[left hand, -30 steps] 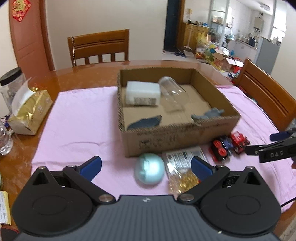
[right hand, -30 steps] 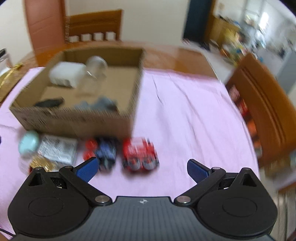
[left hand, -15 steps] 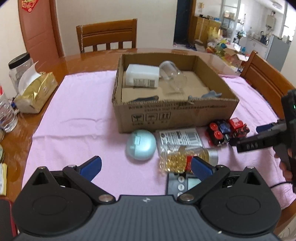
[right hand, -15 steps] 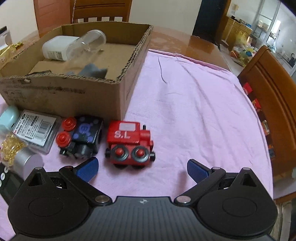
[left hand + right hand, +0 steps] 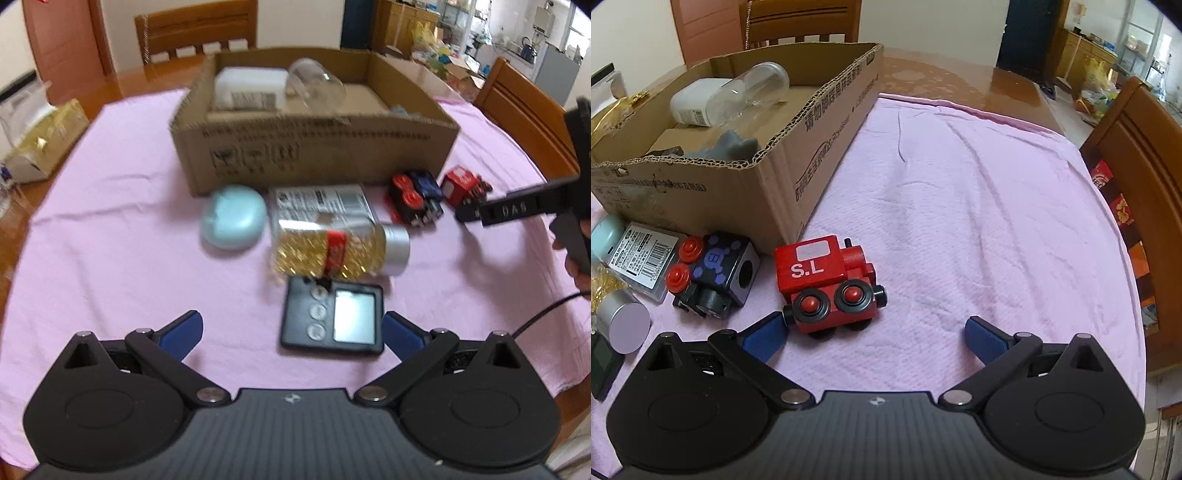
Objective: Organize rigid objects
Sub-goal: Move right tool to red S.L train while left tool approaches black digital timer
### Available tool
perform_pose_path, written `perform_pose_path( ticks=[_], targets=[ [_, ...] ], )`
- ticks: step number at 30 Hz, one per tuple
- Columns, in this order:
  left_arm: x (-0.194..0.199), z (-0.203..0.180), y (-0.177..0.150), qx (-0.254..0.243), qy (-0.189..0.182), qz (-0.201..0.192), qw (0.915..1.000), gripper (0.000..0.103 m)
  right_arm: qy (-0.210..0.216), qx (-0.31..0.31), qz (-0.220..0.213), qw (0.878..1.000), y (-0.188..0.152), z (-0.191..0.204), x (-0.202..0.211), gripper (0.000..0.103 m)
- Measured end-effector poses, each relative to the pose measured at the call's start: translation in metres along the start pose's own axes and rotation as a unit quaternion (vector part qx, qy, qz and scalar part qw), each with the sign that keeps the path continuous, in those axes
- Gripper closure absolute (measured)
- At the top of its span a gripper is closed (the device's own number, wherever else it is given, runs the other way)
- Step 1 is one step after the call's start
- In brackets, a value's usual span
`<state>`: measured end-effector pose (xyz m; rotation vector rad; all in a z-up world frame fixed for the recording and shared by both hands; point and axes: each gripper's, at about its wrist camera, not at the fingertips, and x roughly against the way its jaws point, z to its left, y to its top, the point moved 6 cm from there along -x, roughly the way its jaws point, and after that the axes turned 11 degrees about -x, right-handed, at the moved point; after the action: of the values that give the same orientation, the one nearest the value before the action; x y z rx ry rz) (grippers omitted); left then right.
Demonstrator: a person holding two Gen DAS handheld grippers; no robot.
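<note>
A cardboard box [image 5: 314,147] [image 5: 783,166] stands on a pink cloth and holds a white bottle, a clear jar and grey pieces. In front of it lie a pale blue case [image 5: 232,218], a flat packet [image 5: 321,201], a jar of gold beads [image 5: 340,247], a black timer [image 5: 332,317], a dark blue toy car [image 5: 415,199] [image 5: 713,269] and a red toy train [image 5: 463,184] [image 5: 827,280]. My left gripper [image 5: 291,328] is open just short of the timer. My right gripper [image 5: 875,332] is open, its left fingertip [image 5: 764,332] beside the red train.
A gold tissue pack [image 5: 40,144] lies on the wooden table at the left. Wooden chairs stand behind the box [image 5: 195,29] and at the right [image 5: 1137,177]. Pink cloth [image 5: 979,203] stretches to the right of the box.
My left gripper has pulled back and lowered, so the timer now shows in front of it. My right gripper has moved in close to the red train.
</note>
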<state>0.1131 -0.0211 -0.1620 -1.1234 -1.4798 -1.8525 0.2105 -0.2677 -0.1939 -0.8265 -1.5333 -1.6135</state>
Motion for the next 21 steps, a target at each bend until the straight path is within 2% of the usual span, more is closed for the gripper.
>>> perform_pose_path(
  ticks=[5,11,13,17,21],
  targets=[
    [-0.011,-0.009,-0.006,-0.017,-0.013,0.007,0.9997,0.001,0.005,0.007,0.000,1.000,0.001,-0.001,-0.001,0.000],
    [-0.015,-0.012,-0.003,-0.017,-0.031,-0.004,0.9994,0.005,0.006,0.007,-0.001,1.000,0.000,-0.002,0.000,0.000],
    [-0.016,-0.014,-0.001,-0.025,-0.036,-0.006,0.9990,0.012,0.005,0.006,-0.002,1.000,0.000,-0.001,-0.001,0.000],
    [-0.018,-0.020,0.002,-0.057,-0.029,-0.012,0.9979,0.018,0.004,0.005,-0.001,1.000,0.000,-0.001,-0.001,0.000],
    [-0.018,-0.024,0.004,-0.078,-0.023,-0.019,0.9965,0.030,0.004,0.005,-0.001,1.000,0.000,-0.001,-0.001,0.000]
  ],
)
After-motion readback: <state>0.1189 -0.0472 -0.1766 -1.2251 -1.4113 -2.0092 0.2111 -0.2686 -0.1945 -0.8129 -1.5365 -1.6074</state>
